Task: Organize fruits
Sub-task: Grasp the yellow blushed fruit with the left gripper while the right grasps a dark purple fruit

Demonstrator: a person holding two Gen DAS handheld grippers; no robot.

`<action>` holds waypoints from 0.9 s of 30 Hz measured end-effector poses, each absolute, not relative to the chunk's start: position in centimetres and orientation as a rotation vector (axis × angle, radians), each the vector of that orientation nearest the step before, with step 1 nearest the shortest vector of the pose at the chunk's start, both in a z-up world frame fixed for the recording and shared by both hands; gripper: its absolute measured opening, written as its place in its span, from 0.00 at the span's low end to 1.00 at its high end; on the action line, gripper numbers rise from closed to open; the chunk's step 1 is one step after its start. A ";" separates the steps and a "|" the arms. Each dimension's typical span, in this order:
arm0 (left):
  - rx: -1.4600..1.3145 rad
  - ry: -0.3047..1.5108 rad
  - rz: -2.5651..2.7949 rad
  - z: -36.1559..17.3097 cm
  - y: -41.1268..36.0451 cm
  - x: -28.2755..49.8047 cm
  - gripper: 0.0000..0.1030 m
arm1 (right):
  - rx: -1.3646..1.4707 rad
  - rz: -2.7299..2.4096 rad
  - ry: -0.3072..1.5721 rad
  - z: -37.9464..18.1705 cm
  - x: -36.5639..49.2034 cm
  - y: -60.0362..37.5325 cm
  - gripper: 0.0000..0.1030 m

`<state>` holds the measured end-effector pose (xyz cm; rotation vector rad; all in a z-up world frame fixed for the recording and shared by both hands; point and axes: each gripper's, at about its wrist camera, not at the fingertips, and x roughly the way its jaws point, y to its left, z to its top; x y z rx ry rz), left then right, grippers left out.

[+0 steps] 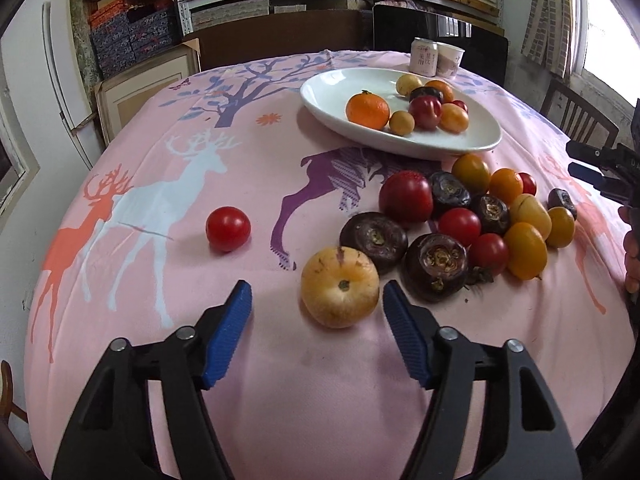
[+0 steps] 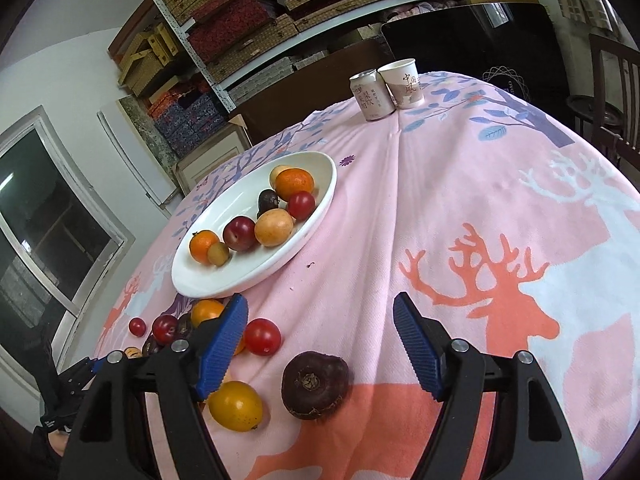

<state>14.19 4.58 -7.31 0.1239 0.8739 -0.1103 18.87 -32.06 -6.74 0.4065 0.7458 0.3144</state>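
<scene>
A white oval plate [image 1: 320, 92] [image 2: 326, 178] holds several fruits, among them a tangerine [image 1: 367, 111]. In front of it on the pink cloth lies a heap of loose fruit [image 1: 472, 220]: red tomatoes, orange kumquats, dark water chestnuts. One red tomato [image 1: 228, 229] lies apart on the left. My left gripper [image 1: 316, 295] is open, and a pale yellow round fruit [image 1: 340, 286] sits just ahead between its tips, closer to the right pad, untouched. My right gripper [image 2: 320, 304] is open over a dark water chestnut [image 2: 316, 385] that lies between its fingers without contact.
A can [image 2: 370, 96] and a paper cup [image 2: 403, 83] stand at the table's far edge. A yellow fruit [image 2: 235, 406] and a red tomato [image 2: 262, 337] lie by the right gripper's left finger. Shelves with boxes line the back wall; a chair [image 1: 580, 116] stands on the right.
</scene>
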 end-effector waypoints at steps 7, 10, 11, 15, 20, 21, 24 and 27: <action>0.056 0.891 -0.213 -7.5 4.3 15.4 0.38 | 0.394 0.319 0.760 -6.9 18.9 -32.0 0.74; -0.062 0.861 -0.187 -7.1 6.3 15.4 0.37 | 0.337 0.310 0.795 -7.0 18.5 -31.2 0.74; -0.096 0.847 -0.173 -6.9 6.9 15.3 0.37 | 0.305 0.305 0.815 -7.2 18.3 -30.8 0.74; -0.117 0.828 -0.170 -6.7 7.2 15.2 0.38 | 0.171 0.272 0.878 -7.8 17.5 -29.4 0.71; -0.112 0.830 -0.182 -6.7 7.0 15.2 0.38 | 0.074 0.245 0.916 -8.4 17.7 -28.0 0.61; -0.112 0.831 -0.185 -6.8 7.0 15.1 0.38 | 0.046 0.237 0.920 -8.4 17.7 -27.6 0.60; -0.105 0.824 -0.197 -6.7 6.8 14.9 0.38 | -0.060 0.195 0.936 -8.6 17.7 -26.1 0.59; -0.106 0.816 -0.202 -6.6 6.8 14.8 0.38 | -0.116 0.192 0.932 -8.6 17.5 -25.2 0.49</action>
